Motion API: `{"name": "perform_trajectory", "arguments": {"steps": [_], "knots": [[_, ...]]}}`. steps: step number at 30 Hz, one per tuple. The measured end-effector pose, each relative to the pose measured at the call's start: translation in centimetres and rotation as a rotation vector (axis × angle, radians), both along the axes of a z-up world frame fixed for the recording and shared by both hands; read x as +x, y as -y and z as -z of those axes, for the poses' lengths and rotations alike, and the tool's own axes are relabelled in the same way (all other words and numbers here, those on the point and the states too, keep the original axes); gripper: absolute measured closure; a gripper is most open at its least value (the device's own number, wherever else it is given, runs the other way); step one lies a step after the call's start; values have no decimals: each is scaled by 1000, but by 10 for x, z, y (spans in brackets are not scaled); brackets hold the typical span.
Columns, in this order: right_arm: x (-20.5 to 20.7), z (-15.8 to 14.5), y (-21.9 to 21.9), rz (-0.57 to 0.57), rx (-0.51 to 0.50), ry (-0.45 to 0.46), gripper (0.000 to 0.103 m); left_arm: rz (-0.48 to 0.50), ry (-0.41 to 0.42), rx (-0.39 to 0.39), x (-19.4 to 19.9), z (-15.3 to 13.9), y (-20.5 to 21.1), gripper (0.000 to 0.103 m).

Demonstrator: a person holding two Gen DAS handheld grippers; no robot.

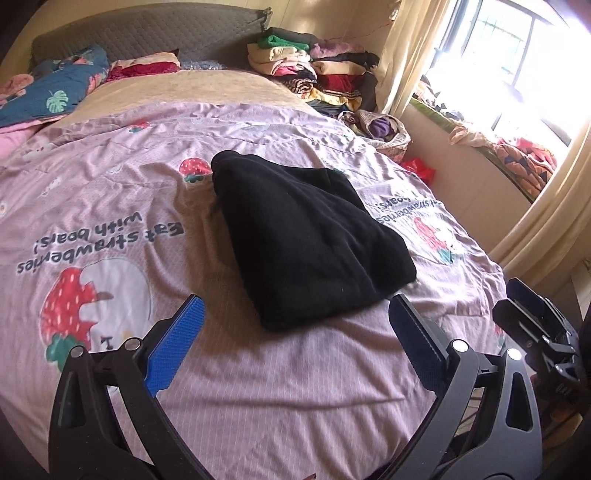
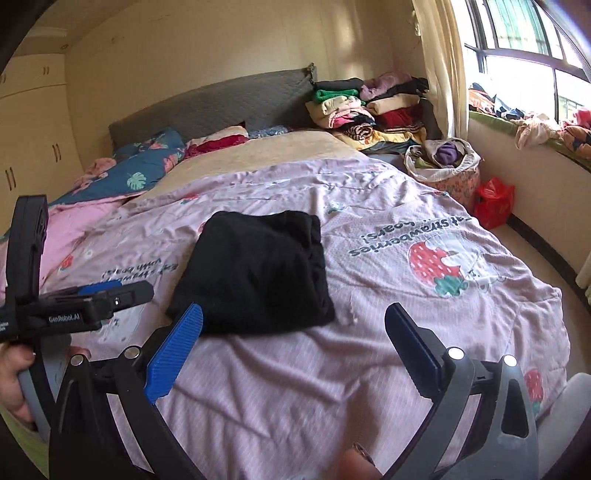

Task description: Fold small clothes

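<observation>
A: How do the jaws stand?

B: Both pairs are spread wide with nothing between them. The left gripper [image 1: 295, 321] hangs above the bed cover, its blue pads apart, and the near edge of the folded black garment [image 1: 306, 236] lies just beyond its fingertips, untouched. The right gripper [image 2: 293, 325] is the same: jaws splayed, empty, with the garment's near edge just past its left fingertip.

A: And the garment itself?

B: It lies folded into a compact, roughly square bundle on the pink strawberry-print duvet cover [image 1: 110, 184], about mid-bed, flat and apart from both tools.

A: Can each gripper be seen from the other's camera?

B: Yes. In the right wrist view the left gripper shows at the left edge, a hand [image 2: 14, 384] around its handle. In the left wrist view the right one appears at the far right edge.

A: What's further out?

B: A stack of folded clothes [image 1: 314, 66] beside the grey headboard [image 1: 147, 33], a fabric basket [image 2: 443, 162] of laundry, a red plastic bag [image 2: 493, 201] on the floor, and a bright window [image 2: 535, 44] with clothes on its sill.
</observation>
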State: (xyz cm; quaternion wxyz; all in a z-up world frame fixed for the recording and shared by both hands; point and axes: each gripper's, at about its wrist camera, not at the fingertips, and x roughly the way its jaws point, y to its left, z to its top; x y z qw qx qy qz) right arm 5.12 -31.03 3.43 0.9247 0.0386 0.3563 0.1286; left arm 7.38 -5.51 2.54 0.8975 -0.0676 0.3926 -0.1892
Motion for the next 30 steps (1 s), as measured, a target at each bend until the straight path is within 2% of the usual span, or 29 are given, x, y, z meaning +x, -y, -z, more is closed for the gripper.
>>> {"name": "perform_trajectory", "arguments": {"steps": [9, 18, 30], "knots": [[-28, 11, -7, 11, -19, 11, 5, 2, 10, 19, -25, 7, -7, 10], [-48, 19, -12, 21, -79, 23, 4, 1, 4, 29, -49, 24, -12, 9], [-58, 43, -10, 67, -88, -32, 4, 13, 14, 43, -63, 34, -10, 9]]}}
